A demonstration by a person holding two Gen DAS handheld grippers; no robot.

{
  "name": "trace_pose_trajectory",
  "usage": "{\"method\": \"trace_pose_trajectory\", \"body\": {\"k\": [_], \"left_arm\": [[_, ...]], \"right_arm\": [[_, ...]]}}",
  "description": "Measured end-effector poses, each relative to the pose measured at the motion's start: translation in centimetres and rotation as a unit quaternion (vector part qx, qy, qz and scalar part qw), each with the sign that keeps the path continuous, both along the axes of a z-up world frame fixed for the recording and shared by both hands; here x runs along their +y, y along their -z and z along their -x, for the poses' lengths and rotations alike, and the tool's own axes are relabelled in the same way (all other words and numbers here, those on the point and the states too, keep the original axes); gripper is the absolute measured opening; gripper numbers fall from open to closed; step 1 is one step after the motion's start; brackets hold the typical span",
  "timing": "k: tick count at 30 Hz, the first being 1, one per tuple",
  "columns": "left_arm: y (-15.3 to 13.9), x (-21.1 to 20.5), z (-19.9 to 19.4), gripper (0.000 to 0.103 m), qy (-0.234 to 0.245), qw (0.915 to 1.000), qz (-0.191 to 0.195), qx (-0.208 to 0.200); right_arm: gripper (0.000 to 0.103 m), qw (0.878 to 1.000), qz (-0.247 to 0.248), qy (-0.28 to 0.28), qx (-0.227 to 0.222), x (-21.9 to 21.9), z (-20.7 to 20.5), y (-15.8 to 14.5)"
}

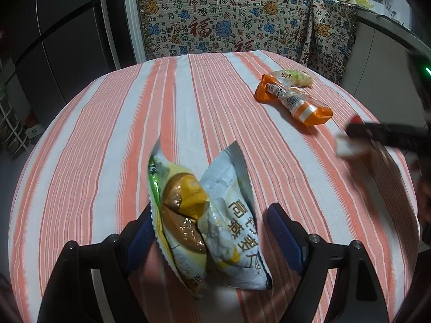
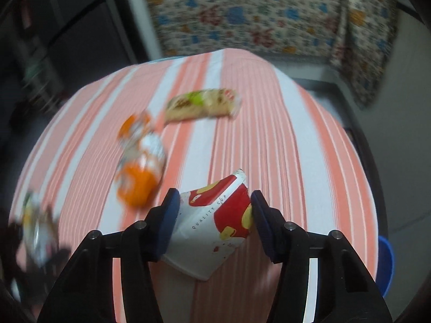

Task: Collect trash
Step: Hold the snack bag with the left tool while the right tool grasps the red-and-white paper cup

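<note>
A crumpled white and yellow snack wrapper [image 1: 207, 231] lies between the fingers of my left gripper [image 1: 212, 231]; the left pad touches it, the right pad stands apart, so the jaws are open. My right gripper [image 2: 214, 215] is shut on a squashed red and white paper cup [image 2: 212, 228] and holds it over the striped tablecloth [image 2: 282, 140]. The right gripper also shows blurred at the right edge of the left wrist view [image 1: 377, 134]. An orange wrapper [image 1: 293, 97] and a green-yellow wrapper [image 1: 295, 76] lie on the far right of the table; both show in the right wrist view, orange [image 2: 140, 161] and green-yellow [image 2: 202, 103].
A chair back draped in a patterned cloth [image 1: 221, 18] stands behind the table. A dark fridge [image 1: 62, 35] is at the left. A blue bin rim [image 2: 386, 263] shows below the table's right edge. A counter with pots [image 1: 377, 13] is at the back right.
</note>
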State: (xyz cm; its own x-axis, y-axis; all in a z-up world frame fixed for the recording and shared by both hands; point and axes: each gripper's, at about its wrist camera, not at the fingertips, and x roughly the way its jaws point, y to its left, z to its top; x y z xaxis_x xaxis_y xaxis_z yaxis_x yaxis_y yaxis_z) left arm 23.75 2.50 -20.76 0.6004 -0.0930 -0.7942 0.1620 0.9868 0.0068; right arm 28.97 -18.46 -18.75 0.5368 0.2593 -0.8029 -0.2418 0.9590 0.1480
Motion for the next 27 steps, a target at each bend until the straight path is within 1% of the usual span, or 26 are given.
{"method": "trace_pose_trajectory", "body": {"k": [3, 5, 6, 7, 8, 10, 11, 13, 14, 15, 16, 18, 19, 20, 22, 24, 26, 27], "left_arm": [[0.0, 0.0, 0.0, 0.084, 0.0, 1.0, 0.0, 0.0], [0.0, 0.0, 0.0, 0.084, 0.0, 1.0, 0.0, 0.0], [0.0, 0.0, -0.1, 0.084, 0.0, 1.0, 0.0, 0.0], [0.0, 0.0, 0.0, 0.084, 0.0, 1.0, 0.0, 0.0], [0.0, 0.0, 0.0, 0.084, 0.0, 1.0, 0.0, 0.0], [0.0, 0.0, 0.0, 0.084, 0.0, 1.0, 0.0, 0.0], [0.0, 0.0, 0.0, 0.084, 0.0, 1.0, 0.0, 0.0], [0.0, 0.0, 0.0, 0.084, 0.0, 1.0, 0.0, 0.0], [0.0, 0.0, 0.0, 0.084, 0.0, 1.0, 0.0, 0.0], [0.0, 0.0, 0.0, 0.084, 0.0, 1.0, 0.0, 0.0], [0.0, 0.0, 0.0, 0.084, 0.0, 1.0, 0.0, 0.0], [0.0, 0.0, 0.0, 0.084, 0.0, 1.0, 0.0, 0.0], [0.0, 0.0, 0.0, 0.084, 0.0, 1.0, 0.0, 0.0], [0.0, 0.0, 0.0, 0.084, 0.0, 1.0, 0.0, 0.0], [0.0, 0.0, 0.0, 0.084, 0.0, 1.0, 0.0, 0.0], [0.0, 0.0, 0.0, 0.084, 0.0, 1.0, 0.0, 0.0], [0.0, 0.0, 0.0, 0.084, 0.0, 1.0, 0.0, 0.0], [0.0, 0.0, 0.0, 0.084, 0.0, 1.0, 0.0, 0.0]], "right_arm": [[0.056, 0.999, -0.032, -0.035, -0.007, -0.4, 3.5, 0.3], [0.064, 0.999, -0.036, -0.033, -0.017, -0.4, 5.4, 0.6], [0.078, 0.999, -0.037, -0.023, -0.022, -0.4, 6.0, 0.7], [0.087, 0.999, -0.043, -0.011, -0.026, -0.3, 6.5, 0.8], [0.087, 0.999, -0.043, -0.003, -0.024, -0.3, 6.6, 0.8], [0.087, 1.0, -0.025, 0.018, -0.005, 0.7, 6.4, 0.8], [0.088, 0.999, -0.02, 0.025, -0.002, 0.8, 6.2, 0.6], [0.093, 0.999, -0.003, 0.044, 0.007, 1.4, 6.2, 0.7], [0.093, 0.999, 0.006, 0.049, 0.01, 1.4, 6.1, 0.8], [0.091, 0.998, 0.016, 0.055, 0.009, 1.4, 6.2, 0.9], [0.082, 0.998, 0.023, 0.056, 0.002, 1.2, 6.7, 0.8], [0.072, 0.999, 0.034, 0.041, 0.0, 0.8, 7.4, 0.6], [0.069, 0.999, 0.04, 0.02, 0.0, 0.6, 7.7, 0.4], [0.069, 0.999, 0.047, 0.001, 0.001, 0.6, 8.0, 0.4], [0.07, 0.997, 0.062, -0.045, 0.001, 0.1, 8.5, 0.2], [0.072, 0.996, 0.067, -0.054, -0.003, -0.7, 8.9, 0.0], [0.081, 0.997, 0.058, -0.045, -0.005, -1.5, 9.0, -0.3], [0.088, 0.998, 0.043, -0.036, -0.006, -1.9, 9.0, -0.5]]}}
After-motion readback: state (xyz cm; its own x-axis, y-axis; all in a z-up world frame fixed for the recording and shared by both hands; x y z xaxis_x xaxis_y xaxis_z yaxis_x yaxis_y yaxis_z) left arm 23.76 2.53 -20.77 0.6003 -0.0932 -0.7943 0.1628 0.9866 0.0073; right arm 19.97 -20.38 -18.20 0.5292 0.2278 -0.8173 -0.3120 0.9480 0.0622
